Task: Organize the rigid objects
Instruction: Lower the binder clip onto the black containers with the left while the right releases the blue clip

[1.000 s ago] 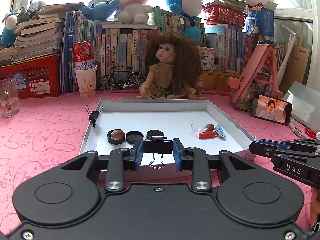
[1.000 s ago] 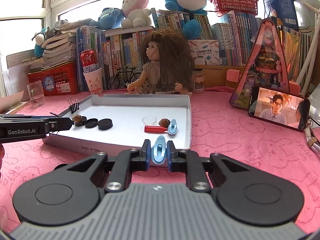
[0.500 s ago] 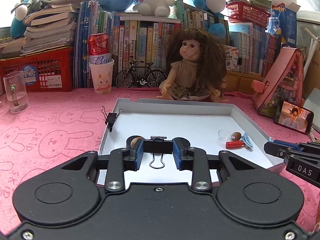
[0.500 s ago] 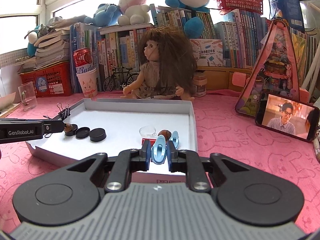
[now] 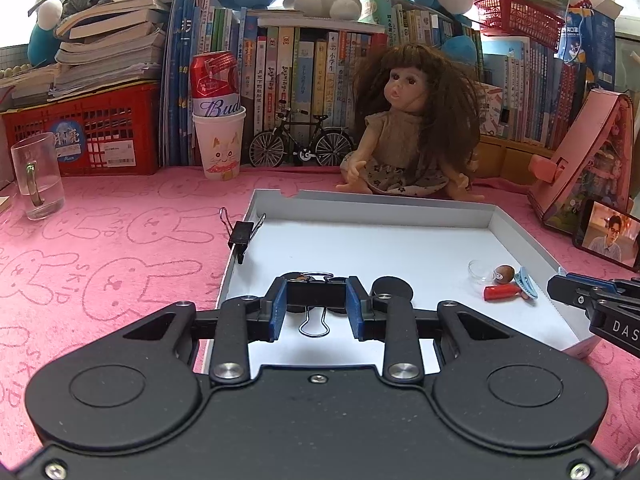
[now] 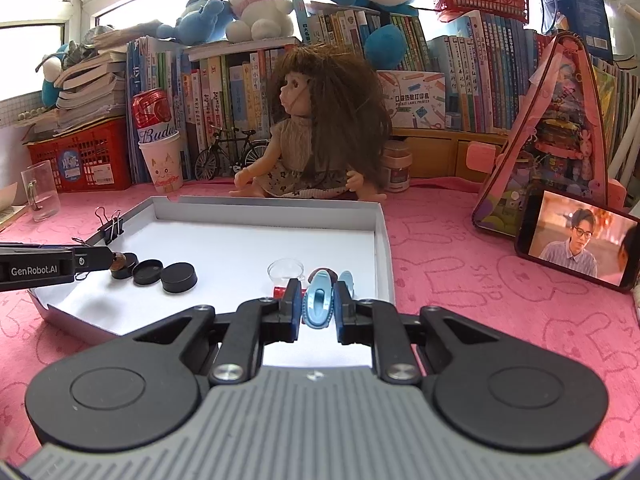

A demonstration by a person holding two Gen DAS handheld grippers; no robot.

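Note:
My left gripper (image 5: 316,306) is shut on a black binder clip (image 5: 316,299), held over the near left part of the white tray (image 5: 392,210). Behind it lie black round caps (image 5: 392,287), partly hidden. My right gripper (image 6: 317,306) is shut on a light blue hair clip (image 6: 318,300) above the tray's (image 6: 264,212) near right corner. Inside the tray lie black caps (image 6: 179,277), a clear small dish (image 6: 285,270), a red piece (image 5: 502,291), a brown nut (image 5: 504,273) and a second blue clip (image 5: 525,281). Another binder clip (image 5: 242,234) grips the tray's left wall.
A doll (image 5: 412,128) sits behind the tray, before a row of books. A paper cup with a red can (image 5: 218,140), a glass mug (image 5: 38,176), a red crate (image 5: 100,128), a pink toy house (image 5: 592,160) and a phone (image 6: 576,236) stand around on the pink cloth.
Both grippers have moved forward over the tray with their clips still held. The tray's contents and the doll now look closer in both views.

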